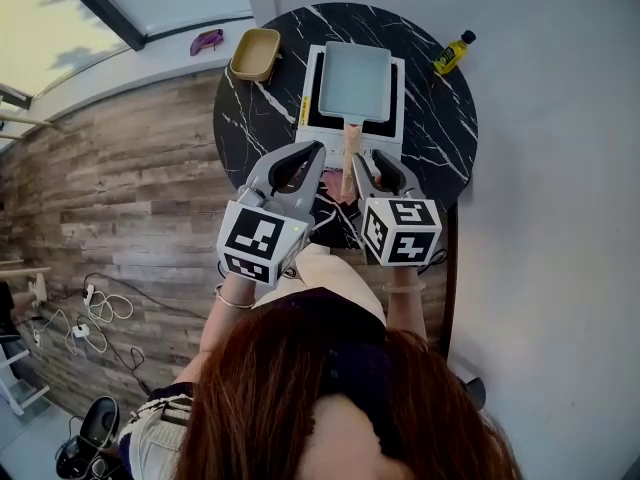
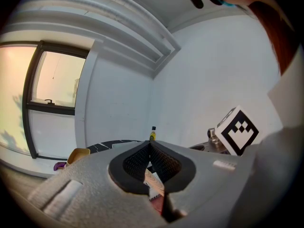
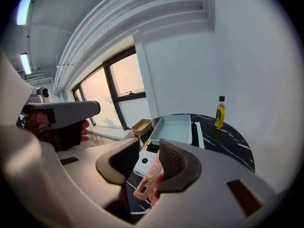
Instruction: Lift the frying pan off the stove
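A round black marble counter (image 1: 440, 138) carries a white stove (image 1: 313, 76) near its middle. The frying pan (image 1: 355, 80), pale blue and rectangular, sits flat on the stove, and its wooden handle (image 1: 347, 158) reaches out over the stove's front edge toward the person. Both tools hover at that front edge, 1 on each side of the handle. The left tool (image 2: 150, 145) is clenched with its pad tips meeting and nothing between them; the handle shows below it. The right tool (image 3: 149, 141) is released, its 2 jaws standing apart with the handle seen in the gap, close to the right pad and clear of the left one. A tan bowl (image 1: 255, 54) rests just left of the stove. A small bottle (image 1: 453, 53) of yellow oil stands to the stove's right.
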Demonstrator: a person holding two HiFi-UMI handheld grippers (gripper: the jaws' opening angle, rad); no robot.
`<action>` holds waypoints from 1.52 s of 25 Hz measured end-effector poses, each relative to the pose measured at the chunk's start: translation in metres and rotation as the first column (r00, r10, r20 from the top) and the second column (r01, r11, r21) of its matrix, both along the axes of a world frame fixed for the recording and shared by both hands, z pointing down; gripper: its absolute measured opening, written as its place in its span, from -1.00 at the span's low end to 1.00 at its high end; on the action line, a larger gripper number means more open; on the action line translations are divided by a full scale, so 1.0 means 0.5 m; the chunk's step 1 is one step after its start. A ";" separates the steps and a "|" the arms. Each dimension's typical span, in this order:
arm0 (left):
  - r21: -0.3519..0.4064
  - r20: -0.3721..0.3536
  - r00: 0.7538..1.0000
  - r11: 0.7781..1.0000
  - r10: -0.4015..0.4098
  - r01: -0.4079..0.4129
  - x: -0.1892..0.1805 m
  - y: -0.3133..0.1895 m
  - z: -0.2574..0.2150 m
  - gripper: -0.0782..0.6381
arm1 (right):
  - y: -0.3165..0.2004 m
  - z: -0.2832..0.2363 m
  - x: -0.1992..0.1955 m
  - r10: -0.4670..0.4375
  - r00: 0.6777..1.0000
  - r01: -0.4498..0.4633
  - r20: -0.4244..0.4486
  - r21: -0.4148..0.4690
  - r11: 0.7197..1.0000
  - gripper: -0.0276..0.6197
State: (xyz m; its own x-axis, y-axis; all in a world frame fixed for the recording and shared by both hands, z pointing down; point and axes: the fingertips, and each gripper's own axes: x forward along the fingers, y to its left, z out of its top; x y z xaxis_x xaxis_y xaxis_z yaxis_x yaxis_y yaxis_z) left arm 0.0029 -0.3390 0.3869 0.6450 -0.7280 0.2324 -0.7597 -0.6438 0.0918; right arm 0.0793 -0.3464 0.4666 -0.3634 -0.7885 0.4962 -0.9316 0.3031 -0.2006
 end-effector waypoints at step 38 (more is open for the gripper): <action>-0.095 0.032 0.999 0.995 0.009 -0.006 0.070 -0.115 0.090 -0.75 | -0.095 0.227 -0.020 -0.013 0.951 0.127 0.307 -0.353 0.927 -0.10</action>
